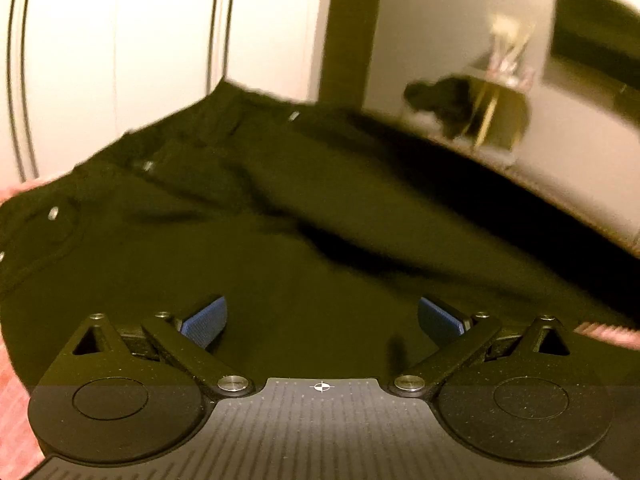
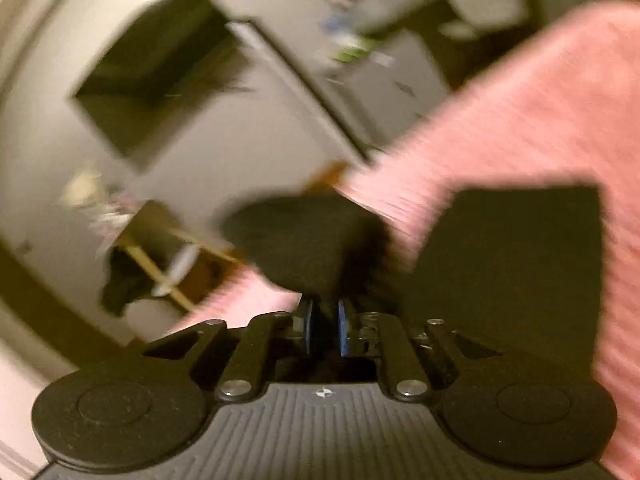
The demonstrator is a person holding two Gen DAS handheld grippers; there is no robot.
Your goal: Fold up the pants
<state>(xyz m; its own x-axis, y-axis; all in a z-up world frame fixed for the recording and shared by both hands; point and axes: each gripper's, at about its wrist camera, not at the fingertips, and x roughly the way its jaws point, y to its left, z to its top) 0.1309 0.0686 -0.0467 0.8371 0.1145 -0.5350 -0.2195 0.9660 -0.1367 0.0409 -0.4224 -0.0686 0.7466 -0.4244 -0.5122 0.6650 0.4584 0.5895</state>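
Observation:
Black pants [image 1: 248, 216] with metal rivets lie spread on a pink bed cover [image 1: 16, 412], waistband at the far left, legs running right. My left gripper [image 1: 322, 320] is open, its blue pads wide apart just above the pants fabric, holding nothing. In the right wrist view, my right gripper [image 2: 325, 322] is shut on a bunch of the black pants fabric [image 2: 304, 240], which rises in a lump ahead of the blue pads. More black cloth [image 2: 512, 264] lies flat on the pink cover [image 2: 520, 112]. This view is motion-blurred.
White wardrobe doors [image 1: 120, 40] stand beyond the bed. A small wooden side table [image 1: 496, 108] with dark cloth draped on it stands by the wall; it also shows in the right wrist view [image 2: 160, 256]. A dark framed panel [image 2: 160, 68] hangs on the wall.

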